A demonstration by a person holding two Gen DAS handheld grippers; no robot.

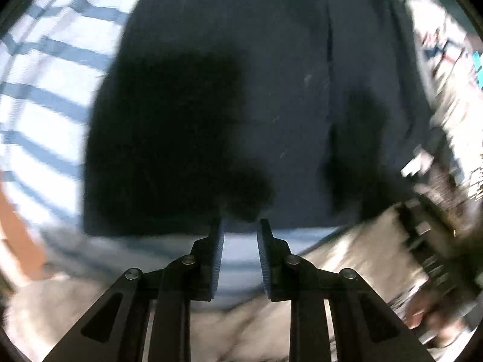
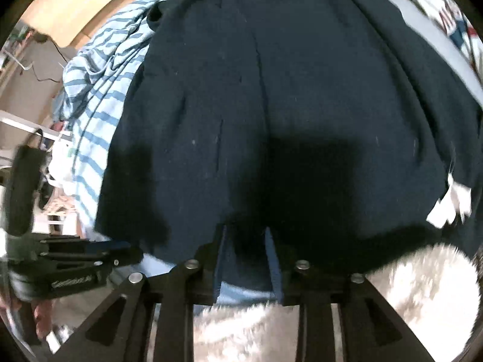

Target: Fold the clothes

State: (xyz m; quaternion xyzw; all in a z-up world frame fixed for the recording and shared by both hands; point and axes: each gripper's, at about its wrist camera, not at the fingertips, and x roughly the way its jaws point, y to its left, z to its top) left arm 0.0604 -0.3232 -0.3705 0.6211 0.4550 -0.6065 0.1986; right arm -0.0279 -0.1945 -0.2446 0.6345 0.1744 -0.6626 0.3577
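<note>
Left wrist view: left gripper [image 1: 240, 226] at lower centre, jaws narrowly parted with nothing between, tips just at the near hem of a navy garment [image 1: 256, 90] filling mid-frame; striped cloth [image 1: 45, 90] at left.

Right wrist view: right gripper [image 2: 246, 235] at lower centre, jaws narrow, garment hem between them, grip unclear; white tag [image 2: 449, 205] at right; left gripper at lower left.

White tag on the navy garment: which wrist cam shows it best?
Right wrist. The white tag hangs clear at the right edge of the navy garment, though motion-blurred. The left wrist view shows the same garment, but only a pale smear at its right edge, too blurred to confirm.
</note>
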